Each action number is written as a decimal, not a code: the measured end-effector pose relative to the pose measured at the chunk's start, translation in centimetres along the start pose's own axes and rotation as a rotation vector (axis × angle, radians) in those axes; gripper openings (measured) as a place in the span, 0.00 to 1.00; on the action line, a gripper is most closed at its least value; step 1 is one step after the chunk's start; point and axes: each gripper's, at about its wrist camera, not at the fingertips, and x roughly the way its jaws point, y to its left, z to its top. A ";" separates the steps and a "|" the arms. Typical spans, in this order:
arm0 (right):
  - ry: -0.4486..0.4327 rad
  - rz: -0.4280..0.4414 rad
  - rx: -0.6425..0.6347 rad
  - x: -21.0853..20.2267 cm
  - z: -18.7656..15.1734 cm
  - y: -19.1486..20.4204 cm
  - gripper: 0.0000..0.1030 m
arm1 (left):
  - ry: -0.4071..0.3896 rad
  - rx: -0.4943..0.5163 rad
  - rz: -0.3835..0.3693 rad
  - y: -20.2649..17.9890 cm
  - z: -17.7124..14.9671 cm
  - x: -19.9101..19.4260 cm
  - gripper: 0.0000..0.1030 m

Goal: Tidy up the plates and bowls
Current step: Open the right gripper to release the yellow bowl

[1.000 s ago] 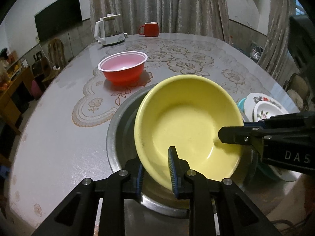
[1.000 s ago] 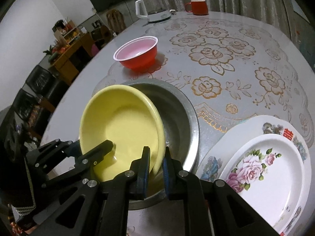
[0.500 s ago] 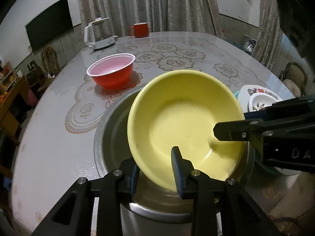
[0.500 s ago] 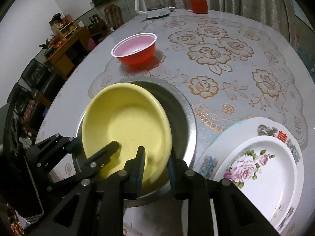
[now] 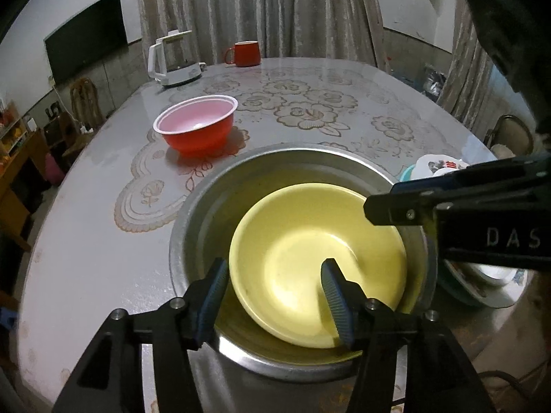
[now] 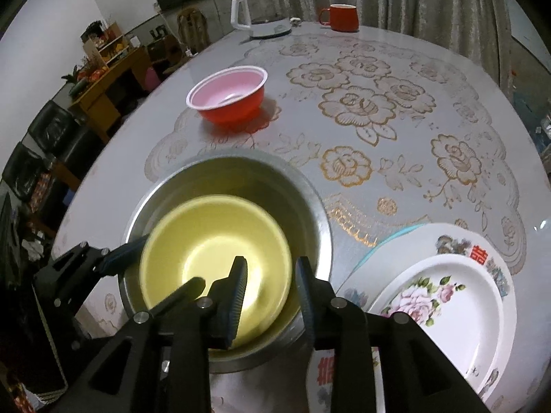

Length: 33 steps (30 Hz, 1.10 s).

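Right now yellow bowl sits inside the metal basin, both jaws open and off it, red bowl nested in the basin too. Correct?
One thing is wrong: the red bowl is not in the metal basin. The right wrist view shows it standing by itself on the table, beyond the basin. The rest holds: the yellow bowl lies in the basin, and the left gripper and right gripper have just been opening, with jaws off it.

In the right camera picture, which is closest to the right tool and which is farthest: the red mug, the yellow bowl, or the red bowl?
1. Yellow bowl, inside the metal basin, at the right tool.
2. Red bowl, mid-table, to the left.
3. Red mug, at the far edge.
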 end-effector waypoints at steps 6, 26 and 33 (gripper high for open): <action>-0.018 0.002 -0.012 -0.1 -0.1 0.0 0.28 | 0.002 0.024 0.000 -0.3 0.2 1.0 0.42; -0.173 0.095 -0.004 -1.8 0.2 0.6 0.27 | -0.124 -0.098 0.033 1.9 1.1 -3.1 0.83; -0.208 0.056 0.045 -2.4 0.6 0.0 0.28 | -0.126 -0.154 0.053 3.1 1.2 -3.3 0.96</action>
